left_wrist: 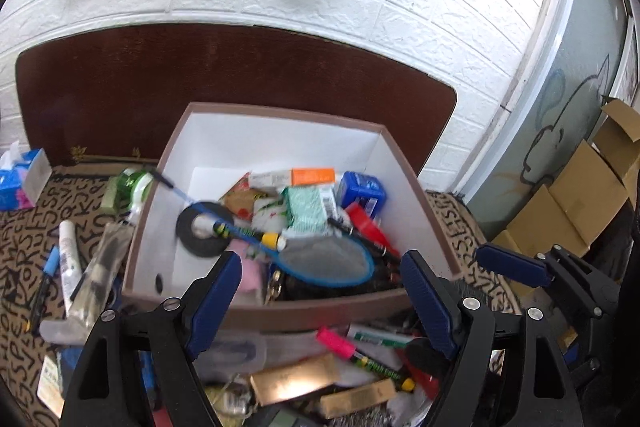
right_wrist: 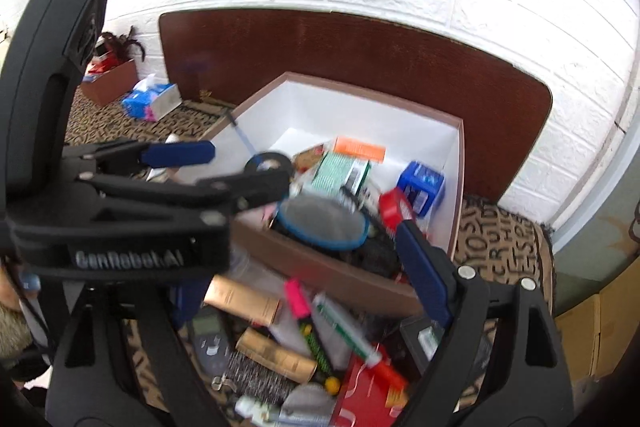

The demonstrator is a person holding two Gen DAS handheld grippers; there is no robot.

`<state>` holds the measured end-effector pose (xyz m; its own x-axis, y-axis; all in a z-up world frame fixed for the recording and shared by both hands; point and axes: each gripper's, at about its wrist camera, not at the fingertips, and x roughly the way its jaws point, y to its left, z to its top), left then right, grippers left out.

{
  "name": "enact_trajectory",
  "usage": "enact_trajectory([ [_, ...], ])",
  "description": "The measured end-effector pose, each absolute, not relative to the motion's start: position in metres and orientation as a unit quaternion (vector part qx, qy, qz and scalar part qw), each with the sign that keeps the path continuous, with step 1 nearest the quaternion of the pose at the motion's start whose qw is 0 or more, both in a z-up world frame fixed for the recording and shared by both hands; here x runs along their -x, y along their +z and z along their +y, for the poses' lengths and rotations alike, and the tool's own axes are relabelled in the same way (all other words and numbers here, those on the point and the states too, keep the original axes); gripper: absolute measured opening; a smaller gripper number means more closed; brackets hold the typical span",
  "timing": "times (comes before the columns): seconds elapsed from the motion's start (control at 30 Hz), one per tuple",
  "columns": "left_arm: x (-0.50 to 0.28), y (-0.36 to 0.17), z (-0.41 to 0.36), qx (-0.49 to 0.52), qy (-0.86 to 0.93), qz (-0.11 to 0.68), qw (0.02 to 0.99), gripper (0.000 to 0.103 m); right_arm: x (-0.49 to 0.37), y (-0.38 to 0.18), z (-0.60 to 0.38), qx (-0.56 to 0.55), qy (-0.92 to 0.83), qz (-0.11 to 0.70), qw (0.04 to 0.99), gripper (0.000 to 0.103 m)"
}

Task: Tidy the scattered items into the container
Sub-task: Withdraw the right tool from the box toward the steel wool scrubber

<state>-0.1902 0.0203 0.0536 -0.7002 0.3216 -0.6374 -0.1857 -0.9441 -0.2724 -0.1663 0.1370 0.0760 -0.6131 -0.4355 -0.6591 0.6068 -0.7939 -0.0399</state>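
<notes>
While both grippers hover at the near edge of the box (left_wrist: 280, 311), the left gripper (left_wrist: 320, 291) has its fingers spread apart with nothing between them. The right gripper (right_wrist: 420, 267) looks open too, though one finger is hidden. Nearer than the box lies a pink highlighter (left_wrist: 336, 343); inside it, a blue racket (left_wrist: 328, 263), black tape roll (left_wrist: 204, 229), blue carton (left_wrist: 362, 191).

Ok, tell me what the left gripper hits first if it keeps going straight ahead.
Probably the blue racket lying in the box: the open left gripper points over the near wall at it. Depth is unclear, so it might clip that wall first.
</notes>
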Motion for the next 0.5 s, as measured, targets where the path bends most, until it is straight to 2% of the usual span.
enact_trajectory([
  [0.5,0.095,-0.025,0.033,0.425,0.890,-0.099,0.131,0.084,0.077,0.012,0.168,-0.367,-0.860,0.181,0.305,0.087],
])
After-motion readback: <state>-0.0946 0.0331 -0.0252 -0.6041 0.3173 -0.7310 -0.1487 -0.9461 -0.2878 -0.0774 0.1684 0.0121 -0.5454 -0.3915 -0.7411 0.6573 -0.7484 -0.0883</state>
